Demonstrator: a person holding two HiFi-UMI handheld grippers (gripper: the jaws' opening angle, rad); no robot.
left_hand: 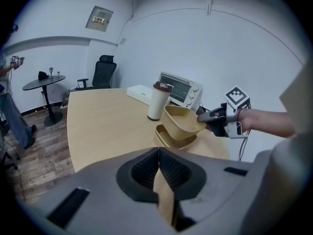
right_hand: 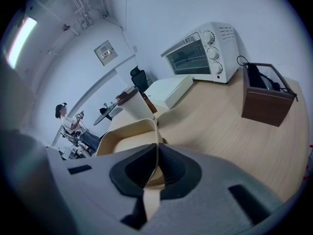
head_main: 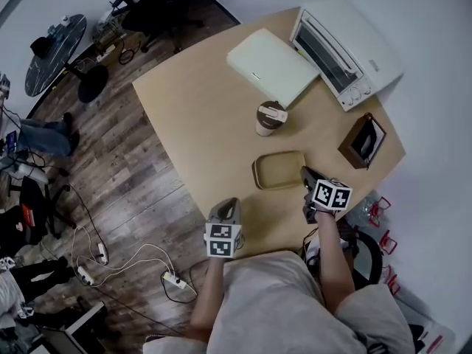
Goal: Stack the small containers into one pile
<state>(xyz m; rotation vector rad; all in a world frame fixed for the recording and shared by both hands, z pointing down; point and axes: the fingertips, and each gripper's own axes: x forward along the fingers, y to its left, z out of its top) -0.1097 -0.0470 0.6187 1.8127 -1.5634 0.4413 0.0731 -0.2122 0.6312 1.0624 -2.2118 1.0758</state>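
The containers sit near the front edge of the tabletop (head_main: 192, 116), with bare wood wide open to their left. The cup (head_main: 270, 118) stands just behind and the box (head_main: 363, 140) is off to the right. The right hand-held gripper (head_main: 305, 174) is clamped on the thin wall of the top container (left_hand: 182, 120), which tilts over the lower container (left_hand: 171, 138). Both are tan, smooth, rounded-rectangular tubs. The left hand-held gripper (head_main: 226, 205) is closed and empty at the front edge.
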